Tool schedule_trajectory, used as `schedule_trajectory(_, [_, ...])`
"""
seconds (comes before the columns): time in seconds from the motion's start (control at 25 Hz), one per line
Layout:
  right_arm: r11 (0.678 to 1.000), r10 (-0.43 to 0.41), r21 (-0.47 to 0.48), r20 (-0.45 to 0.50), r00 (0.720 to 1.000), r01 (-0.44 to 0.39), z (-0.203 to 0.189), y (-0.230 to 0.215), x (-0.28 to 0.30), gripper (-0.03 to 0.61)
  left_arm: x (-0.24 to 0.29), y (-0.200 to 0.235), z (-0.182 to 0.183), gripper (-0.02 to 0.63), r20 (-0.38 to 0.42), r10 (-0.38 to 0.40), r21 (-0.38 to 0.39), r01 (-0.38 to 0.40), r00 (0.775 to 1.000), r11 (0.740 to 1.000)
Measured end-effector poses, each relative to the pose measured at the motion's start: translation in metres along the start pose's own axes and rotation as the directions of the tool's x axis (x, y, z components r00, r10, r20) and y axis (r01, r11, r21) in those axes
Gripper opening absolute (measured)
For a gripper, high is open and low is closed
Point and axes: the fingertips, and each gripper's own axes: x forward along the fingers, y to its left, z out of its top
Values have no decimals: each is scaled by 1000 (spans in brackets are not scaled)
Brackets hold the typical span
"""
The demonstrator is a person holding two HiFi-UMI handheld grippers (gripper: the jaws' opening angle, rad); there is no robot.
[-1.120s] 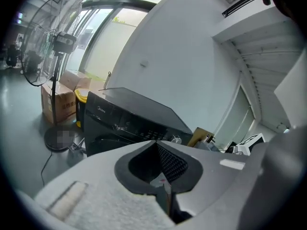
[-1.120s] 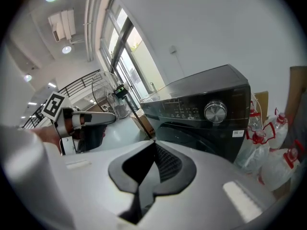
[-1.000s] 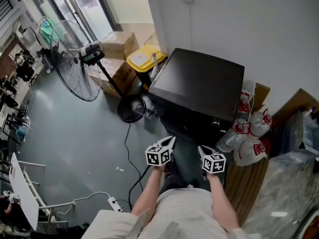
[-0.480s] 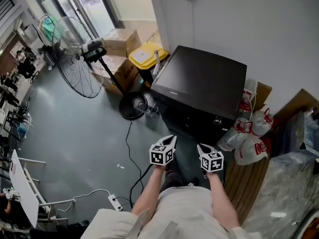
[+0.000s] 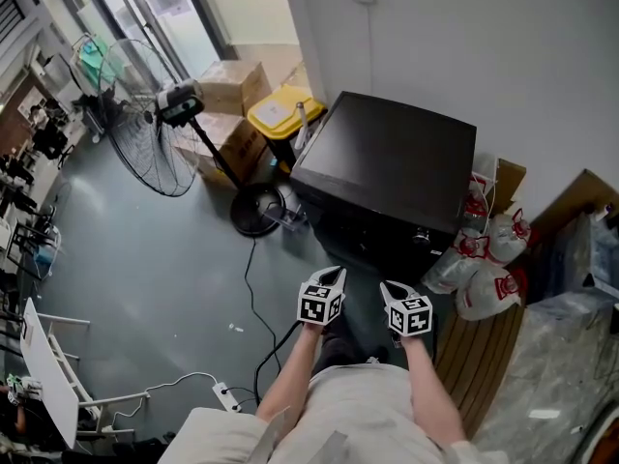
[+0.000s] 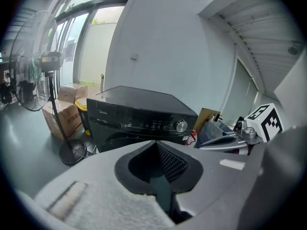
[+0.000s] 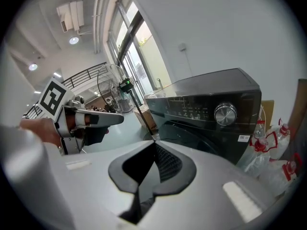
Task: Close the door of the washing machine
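I hold my left gripper (image 5: 336, 273) and right gripper (image 5: 385, 286) before the glossy black front-loading washing machine (image 5: 387, 177), fingers clenched on nothing, likely for pushing rather than gripping.

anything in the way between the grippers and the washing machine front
Nothing visible. The left gripper and right gripper, both shut and empty, face the washing machine across bare floor. In the head view the fan base lies left of that path and the plastic bags right of it.
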Motion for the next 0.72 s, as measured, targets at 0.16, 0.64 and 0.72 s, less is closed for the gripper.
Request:
schedule_trajectory(0.16, [1000,-5,0,-5,1000,5,-1,-1,0,-2,-1,3,0,0,1,3,2,-3,1000,1000])
schedule_trajectory(0.64, [1000,-22,18,-18,1000,22,-9,-12,-7,-2,9,-8,-8,0,-29,-11,61,13,1000,998])
schedule_trajectory(0.72, [1000,-21,18,-16,1000,21,-9,-12,-6,-2,9,-7,-8,0,-26,-12,55,13,1000,998])
